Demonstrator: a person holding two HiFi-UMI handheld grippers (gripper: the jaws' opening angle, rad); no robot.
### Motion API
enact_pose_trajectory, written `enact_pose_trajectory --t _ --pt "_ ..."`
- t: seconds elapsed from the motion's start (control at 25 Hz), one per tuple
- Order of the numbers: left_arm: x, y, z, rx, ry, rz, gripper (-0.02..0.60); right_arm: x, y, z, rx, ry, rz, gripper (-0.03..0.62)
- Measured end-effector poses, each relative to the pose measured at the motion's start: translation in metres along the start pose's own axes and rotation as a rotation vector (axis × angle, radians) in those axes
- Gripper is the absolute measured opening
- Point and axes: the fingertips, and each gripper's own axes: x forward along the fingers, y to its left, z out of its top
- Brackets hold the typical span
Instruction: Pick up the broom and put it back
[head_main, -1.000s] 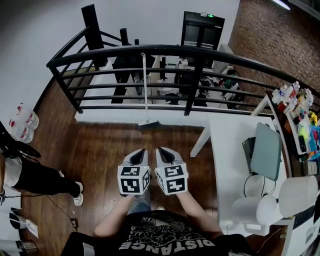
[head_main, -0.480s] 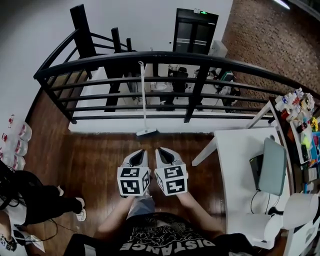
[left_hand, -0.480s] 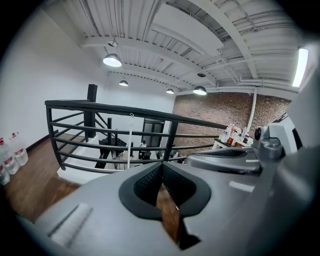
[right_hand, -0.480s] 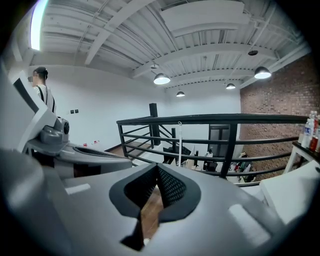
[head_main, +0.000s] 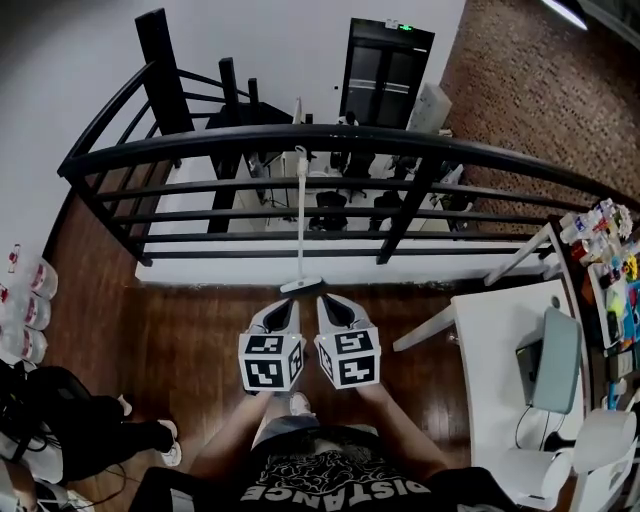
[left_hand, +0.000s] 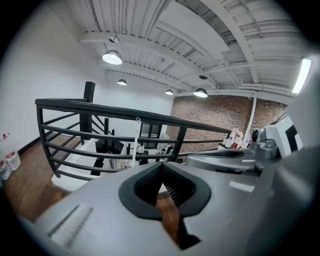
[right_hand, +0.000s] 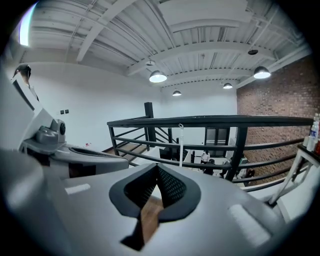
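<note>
The broom stands upright against the black railing, its white handle rising past the top rail and its head on the wood floor. My left gripper and right gripper are held side by side just short of the broom head, both shut and empty. In the left gripper view the broom handle rises beyond the closed jaw tips. The right gripper view shows the handle ahead of its closed tips.
A white table with a laptop stands at the right. Another person's legs and water bottles are at the left. Beyond the railing the floor drops to a lower level. A brick wall is at the far right.
The whole view has advanced toward the railing. The broom head now sits just ahead of the gripper tips. The table has slid right and the other person lower left.
</note>
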Motion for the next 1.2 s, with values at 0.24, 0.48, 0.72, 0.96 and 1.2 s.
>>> enact_pose_trajectory --t 0.24,0.48,0.72,0.96,1.2 --pt "0.018 0.023 0.013 -0.005 0.005 -0.015 0.006 0.028 -0.002 0.012 0.005 0.0 -0.015 0.0" --pt "0.036 0.04 0.027 -0.001 0.005 -0.02 0.006 0.055 -0.005 0.028 0.006 -0.016 -0.013 0.0" --pt "0.066 0.057 0.049 0.012 -0.012 0.0 0.006 0.094 -0.02 0.046 0.02 -0.046 0.015 0.006" --pt "0.112 0.075 0.078 0.023 -0.016 0.03 0.006 0.146 -0.049 0.073 0.011 -0.058 0.048 0.006" --pt "0.162 0.094 0.114 0.006 -0.014 0.051 0.006 0.203 -0.081 0.101 0.026 -0.062 0.073 0.014"
